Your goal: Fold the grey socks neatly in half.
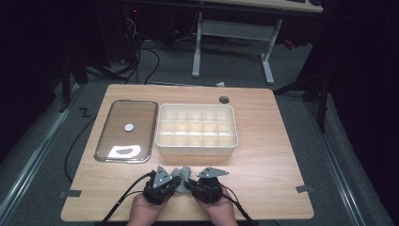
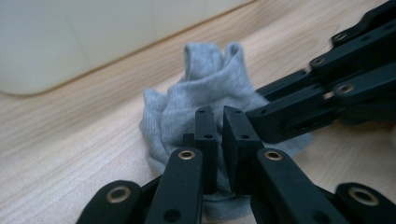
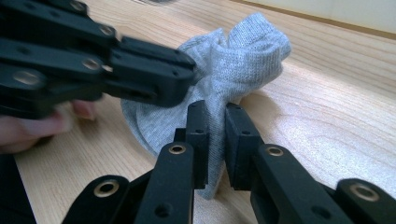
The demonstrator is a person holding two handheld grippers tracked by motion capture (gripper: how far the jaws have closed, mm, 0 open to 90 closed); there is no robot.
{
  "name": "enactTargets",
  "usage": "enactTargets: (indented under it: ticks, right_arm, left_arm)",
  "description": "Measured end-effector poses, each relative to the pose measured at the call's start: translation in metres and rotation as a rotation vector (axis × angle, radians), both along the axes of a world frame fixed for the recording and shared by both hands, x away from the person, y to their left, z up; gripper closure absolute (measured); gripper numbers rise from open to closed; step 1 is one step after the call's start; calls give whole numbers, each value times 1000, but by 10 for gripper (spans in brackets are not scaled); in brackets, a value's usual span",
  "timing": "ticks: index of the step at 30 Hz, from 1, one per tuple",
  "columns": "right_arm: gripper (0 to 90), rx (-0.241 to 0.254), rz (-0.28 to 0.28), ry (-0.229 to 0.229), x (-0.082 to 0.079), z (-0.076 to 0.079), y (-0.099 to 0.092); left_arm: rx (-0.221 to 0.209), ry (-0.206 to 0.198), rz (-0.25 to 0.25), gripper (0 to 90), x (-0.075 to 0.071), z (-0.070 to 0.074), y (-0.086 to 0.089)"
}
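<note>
A crumpled grey sock (image 1: 181,173) lies on the wooden table near its front edge, between my two grippers. My left gripper (image 1: 176,181) comes at it from the left, my right gripper (image 1: 189,183) from the right. In the left gripper view the jaws (image 2: 218,112) stand almost together, pinching the near edge of the sock (image 2: 205,84); the right gripper's black jaws reach in from the right. In the right gripper view the jaws (image 3: 215,107) are shut on a fold of the sock (image 3: 238,56), and the left gripper's jaws cross above at the left.
Just behind the sock stands a white box (image 1: 195,147) divided into several compartments. Left of it lies a clear lid (image 1: 136,117) with a white round knob. A hand holds each gripper at the table's front edge. Bare wood stretches to the right.
</note>
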State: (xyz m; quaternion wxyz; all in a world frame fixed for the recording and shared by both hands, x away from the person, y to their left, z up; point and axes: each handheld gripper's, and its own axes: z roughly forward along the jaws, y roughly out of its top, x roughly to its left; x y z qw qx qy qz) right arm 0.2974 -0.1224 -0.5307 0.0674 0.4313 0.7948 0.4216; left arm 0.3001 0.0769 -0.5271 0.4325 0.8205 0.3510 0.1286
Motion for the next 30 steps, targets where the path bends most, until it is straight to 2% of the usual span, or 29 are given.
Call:
enactTargets:
  ticks: [9,12,14,21,26,30]
  right_arm:
    - [822,3,2,-5,-1,0,-2]
    - [825,-3,-2,-10,-3,2,-2]
    - [826,-9,-3,-27,-6,5,-2]
    - [827,-40,32,-118,-19,13,9]
    - [807,-29,33,-117,-17,12,7]
    - [746,-2,12,-147,-18,16,-2]
  left_arm:
    - [17,-24,10,844,0,-4,-1]
    - [28,-46,8,843,-2,-5,-3]
    - [39,-53,3,843,-3,-5,-4]
    - [33,-41,-10,846,-2,-5,-4]
    - [29,-35,-15,846,-1,-6,-4]
    - [26,-31,-21,837,-1,-6,-3]
